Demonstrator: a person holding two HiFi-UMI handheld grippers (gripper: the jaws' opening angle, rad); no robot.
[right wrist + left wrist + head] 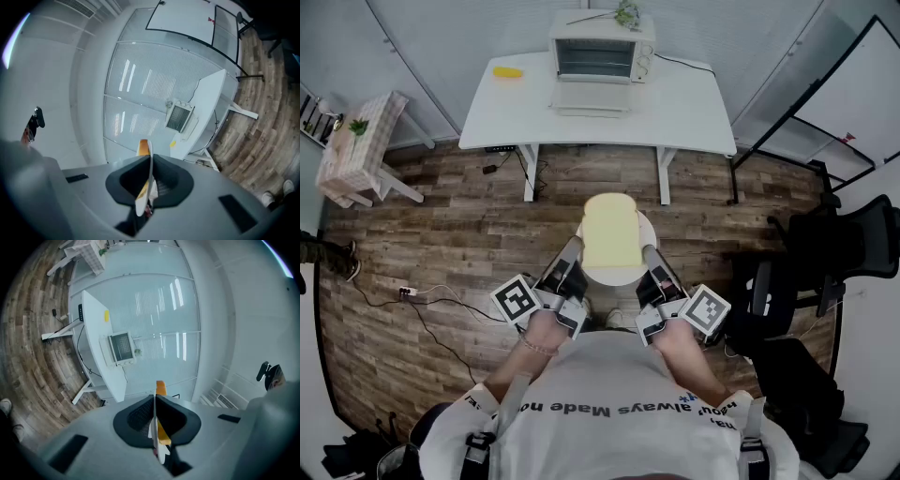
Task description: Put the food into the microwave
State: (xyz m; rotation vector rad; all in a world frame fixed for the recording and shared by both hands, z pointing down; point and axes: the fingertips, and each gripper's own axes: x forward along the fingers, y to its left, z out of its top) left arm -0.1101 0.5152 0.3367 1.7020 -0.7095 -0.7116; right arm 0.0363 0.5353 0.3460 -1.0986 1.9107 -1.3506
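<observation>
The left gripper (154,414) has its jaws pressed together on the thin rim of a white plate (614,274). The right gripper (149,177) is clamped the same way on the opposite rim. A single slice of bread (611,231) lies flat on the plate. The plate is carried over the wood floor, well short of the microwave (600,47). The microwave stands on a white table (694,112) with its door (592,97) folded down in front. A small yellow thing (508,72) lies to the microwave's left, and a green sprig (626,14) rests on top of it.
</observation>
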